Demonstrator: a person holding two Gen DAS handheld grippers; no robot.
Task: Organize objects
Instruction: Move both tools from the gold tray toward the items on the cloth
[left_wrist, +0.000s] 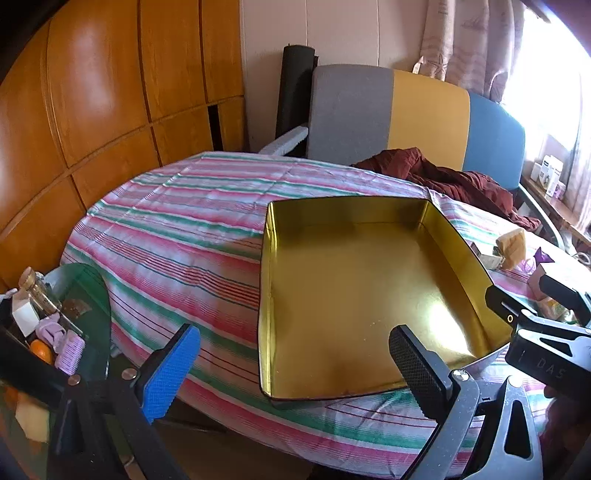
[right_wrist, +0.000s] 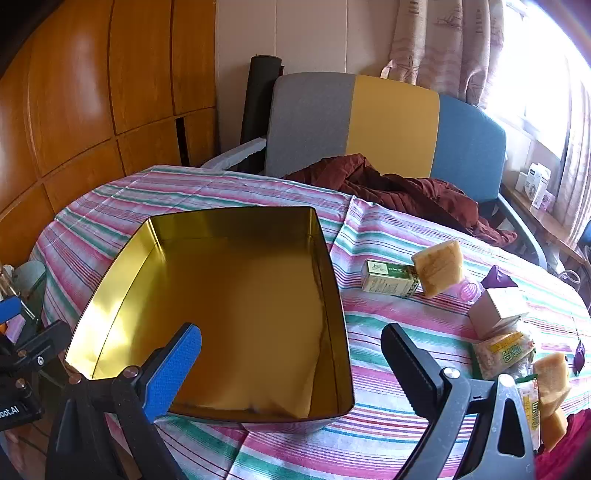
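Note:
A gold metal tin (left_wrist: 458, 236) (right_wrist: 328, 266) lies open on the striped tablecloth, with nothing inside. My left gripper (left_wrist: 295, 373) hovers open over the tin's near left corner, holding nothing. My right gripper (right_wrist: 291, 365) hangs open over the tin's near right corner, also holding nothing. Right of the tin lie a green and white box (right_wrist: 389, 282), a yellow sponge (right_wrist: 439, 266), a small cardboard box (right_wrist: 496, 312), a yellow-green packet (right_wrist: 504, 354), more sponge pieces (right_wrist: 552, 384) and a purple scrap (right_wrist: 498, 278). The right gripper's body (left_wrist: 535, 325) shows at the edge of the left wrist view.
A striped tablecloth (left_wrist: 177, 229) covers the round table. Behind it stands a grey, yellow and blue sofa (left_wrist: 424, 118) with a dark red cloth (right_wrist: 399, 188). At left a glass side table (left_wrist: 77, 295) holds small items. Wooden wardrobe panels (left_wrist: 92, 92) fill the left.

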